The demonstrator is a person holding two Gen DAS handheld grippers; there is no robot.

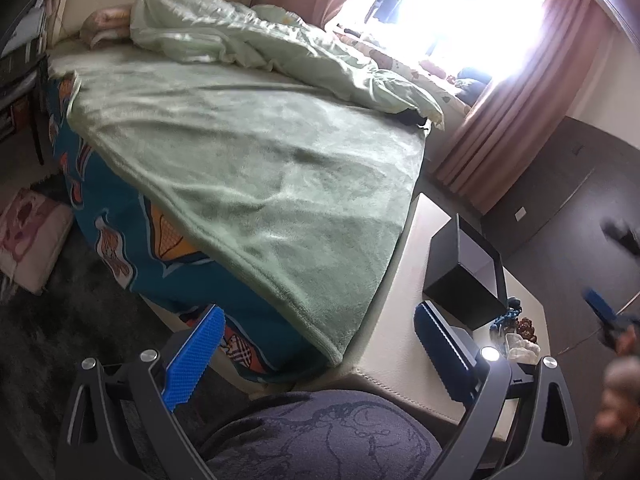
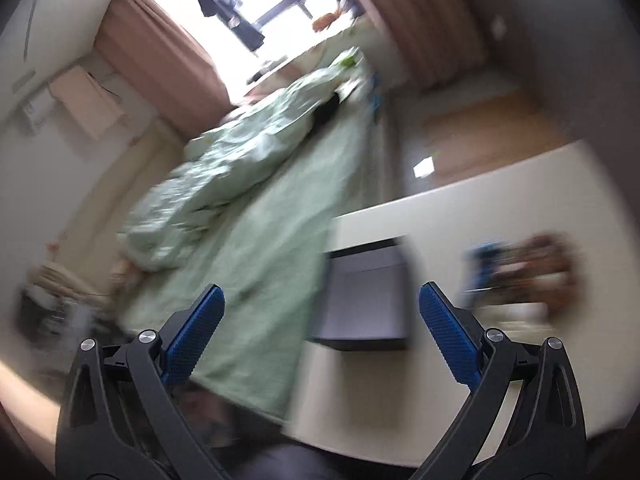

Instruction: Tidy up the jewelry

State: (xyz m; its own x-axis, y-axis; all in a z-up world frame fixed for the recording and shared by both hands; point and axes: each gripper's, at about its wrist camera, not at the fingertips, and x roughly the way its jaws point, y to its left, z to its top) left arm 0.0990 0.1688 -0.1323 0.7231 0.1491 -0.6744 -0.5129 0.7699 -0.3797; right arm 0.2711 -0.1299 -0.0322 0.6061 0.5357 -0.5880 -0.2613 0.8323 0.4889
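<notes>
Jewelry (image 1: 516, 330) lies heaped on the table (image 1: 404, 320) beside the black box (image 1: 460, 276), nothing sorted yet, while left gripper (image 1: 316, 344) and right gripper (image 2: 320, 328) stand spread wide, holding nothing.

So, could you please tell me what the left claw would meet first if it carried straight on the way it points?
Probably the green blanket on the bed: the open left claw aims at its near edge, past the table corner. Depth is hard to judge.
</notes>
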